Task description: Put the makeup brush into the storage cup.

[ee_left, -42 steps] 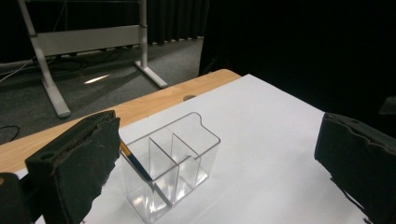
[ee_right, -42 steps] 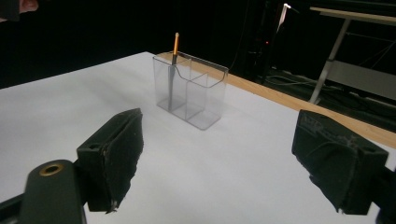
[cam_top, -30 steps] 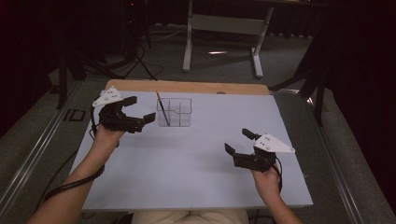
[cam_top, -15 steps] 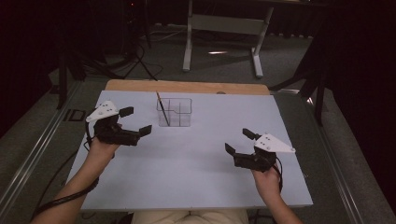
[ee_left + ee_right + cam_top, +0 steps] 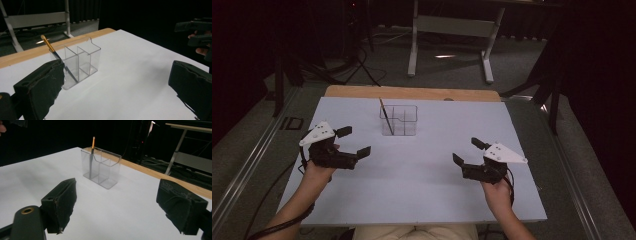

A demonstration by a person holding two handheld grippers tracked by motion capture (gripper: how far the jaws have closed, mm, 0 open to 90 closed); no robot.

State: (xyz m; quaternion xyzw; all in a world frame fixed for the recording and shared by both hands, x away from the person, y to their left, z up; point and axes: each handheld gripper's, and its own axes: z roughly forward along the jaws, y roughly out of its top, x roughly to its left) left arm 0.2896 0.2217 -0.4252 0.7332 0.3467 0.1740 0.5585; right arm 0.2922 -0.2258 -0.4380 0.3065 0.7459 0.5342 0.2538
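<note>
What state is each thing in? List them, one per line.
Clear plastic divided holder: upright on the table, one brush inside.
Gold-handled thin brush: leaning in an end compartment, handle up.
Left gripper: open, holding nothing.
Right gripper: open, holding nothing.

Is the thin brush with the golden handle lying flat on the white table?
No, the thin brush with the golden handle stands tilted inside an end compartment of the clear plastic divided holder, not on the white table.

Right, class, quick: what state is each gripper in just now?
Left gripper: open, holding nothing.
Right gripper: open, holding nothing.
</note>
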